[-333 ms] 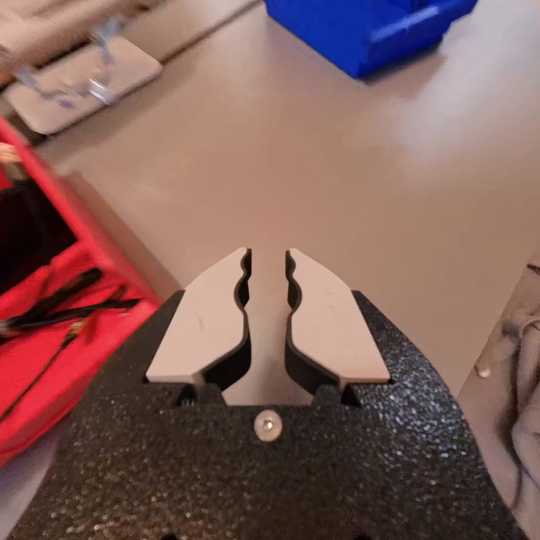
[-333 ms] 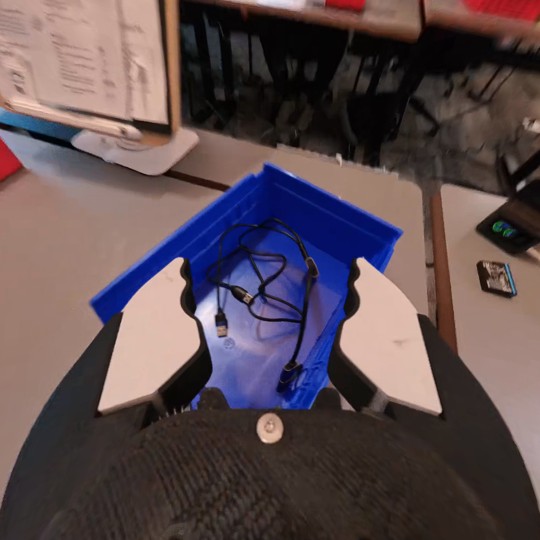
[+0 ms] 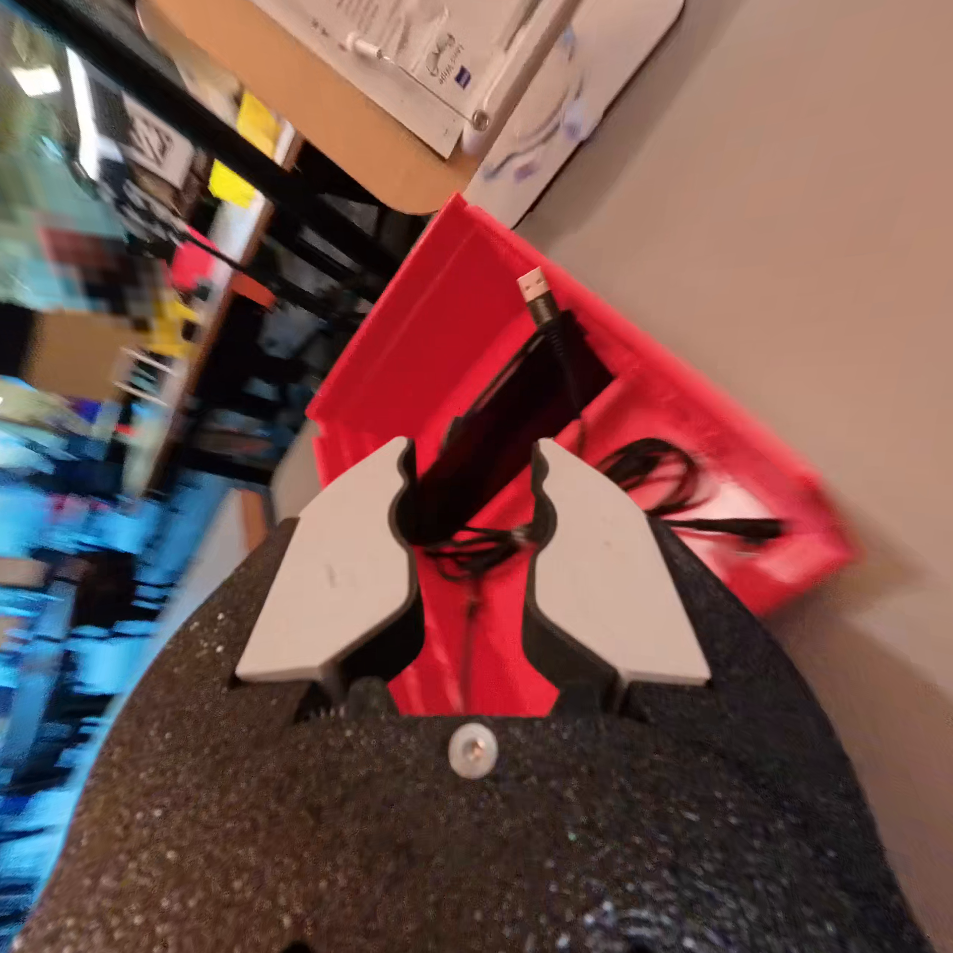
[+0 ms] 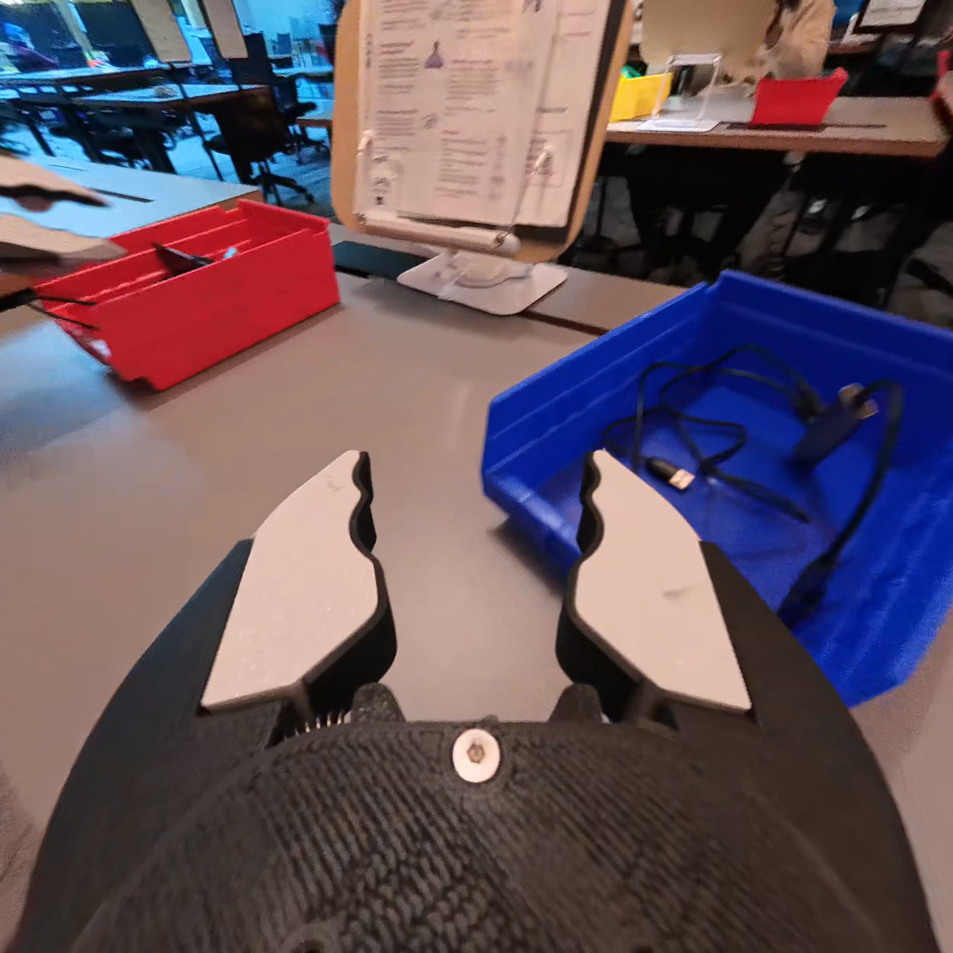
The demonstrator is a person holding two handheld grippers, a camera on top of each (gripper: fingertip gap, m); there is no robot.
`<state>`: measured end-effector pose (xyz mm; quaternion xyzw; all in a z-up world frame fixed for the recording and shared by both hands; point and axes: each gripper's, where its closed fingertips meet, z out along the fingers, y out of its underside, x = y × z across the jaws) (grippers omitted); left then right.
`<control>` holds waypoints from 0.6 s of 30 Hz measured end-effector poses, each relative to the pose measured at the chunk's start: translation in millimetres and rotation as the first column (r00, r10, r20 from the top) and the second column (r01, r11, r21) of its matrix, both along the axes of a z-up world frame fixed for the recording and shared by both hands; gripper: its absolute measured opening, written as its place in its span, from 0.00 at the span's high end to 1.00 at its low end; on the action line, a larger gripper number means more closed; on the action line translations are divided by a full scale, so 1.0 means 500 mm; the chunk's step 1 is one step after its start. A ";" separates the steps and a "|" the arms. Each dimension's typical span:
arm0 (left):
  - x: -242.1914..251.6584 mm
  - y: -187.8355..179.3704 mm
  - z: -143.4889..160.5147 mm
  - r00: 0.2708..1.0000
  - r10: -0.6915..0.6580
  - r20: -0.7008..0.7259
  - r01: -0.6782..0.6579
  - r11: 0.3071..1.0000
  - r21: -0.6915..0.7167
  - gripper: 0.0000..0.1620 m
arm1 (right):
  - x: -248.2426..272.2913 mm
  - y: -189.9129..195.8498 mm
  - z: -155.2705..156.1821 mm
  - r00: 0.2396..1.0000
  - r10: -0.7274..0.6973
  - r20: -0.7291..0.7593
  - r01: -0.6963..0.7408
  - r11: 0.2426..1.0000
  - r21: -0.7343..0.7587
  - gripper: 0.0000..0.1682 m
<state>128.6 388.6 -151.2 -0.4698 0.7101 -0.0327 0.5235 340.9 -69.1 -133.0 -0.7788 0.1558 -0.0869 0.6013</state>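
Black cable bundle with silver USB plug (image 3: 521, 392) in red plastic bin (image 3: 722, 464): dead ahead of your left tongs (image 3: 472, 466), parted, empty; long axis toward 1 o'clock. Right tongs (image 4: 477, 477) wide apart, empty, over grey worktop (image 4: 309, 412); blue plastic bin (image 4: 773, 330) at 2 o'clock.

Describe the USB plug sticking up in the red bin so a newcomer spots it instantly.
Find the red bin on the grey table, just ahead of the open left gripper. A black strip leans against its wall, and the USB plug pokes up beside its far end. Unlike the black cables below, its tip is bright metal.
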 end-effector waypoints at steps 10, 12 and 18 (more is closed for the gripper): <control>0.081 0.105 -0.061 0.886 -0.306 -0.349 0.237 0.945 -0.226 0.69 | -0.132 -0.057 -0.081 0.983 0.103 -0.151 -0.096 0.994 0.058 0.60; 0.093 0.143 -0.046 0.876 -0.268 -0.400 0.162 0.946 -0.280 0.69 | -0.142 -0.067 -0.083 0.977 0.123 -0.175 -0.109 0.990 0.088 0.63; 0.095 0.209 -0.092 0.706 0.198 -0.680 -0.676 0.477 -0.562 0.66 | -0.124 -0.073 -0.082 0.976 0.090 -0.201 -0.069 0.992 0.108 0.64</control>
